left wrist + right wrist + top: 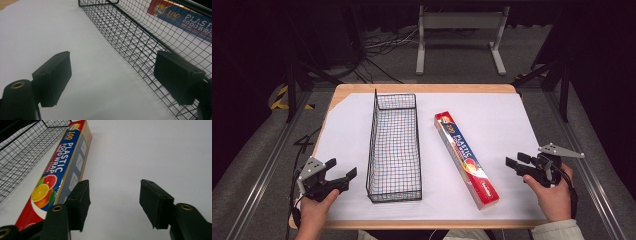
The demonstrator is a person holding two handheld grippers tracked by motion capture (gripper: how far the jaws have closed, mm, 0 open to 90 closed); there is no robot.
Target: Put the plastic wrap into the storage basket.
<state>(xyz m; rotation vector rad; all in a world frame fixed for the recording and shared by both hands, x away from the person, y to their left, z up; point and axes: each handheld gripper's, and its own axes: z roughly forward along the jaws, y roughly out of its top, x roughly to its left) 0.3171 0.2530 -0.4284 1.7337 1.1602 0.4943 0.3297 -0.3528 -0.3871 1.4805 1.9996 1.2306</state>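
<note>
High view: the wire basket [394,147] stands at table centre, the plastic wrap box [466,158] just beside it at 3 o'clock. The left gripper [343,170] sits at 8 o'clock and the right gripper [516,160] at 4 o'clock.

Left gripper view: jaws wide apart, holding nothing, the basket's wall [130,40] at 2 o'clock.

Right gripper view: jaws gaping, holding nothing, the box [60,175] at 10 o'clock.

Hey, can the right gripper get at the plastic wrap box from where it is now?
Probably yes. The right gripper is open, and only bare white paper lies between it and the plastic wrap box; the wire basket stands beyond the box.
</note>
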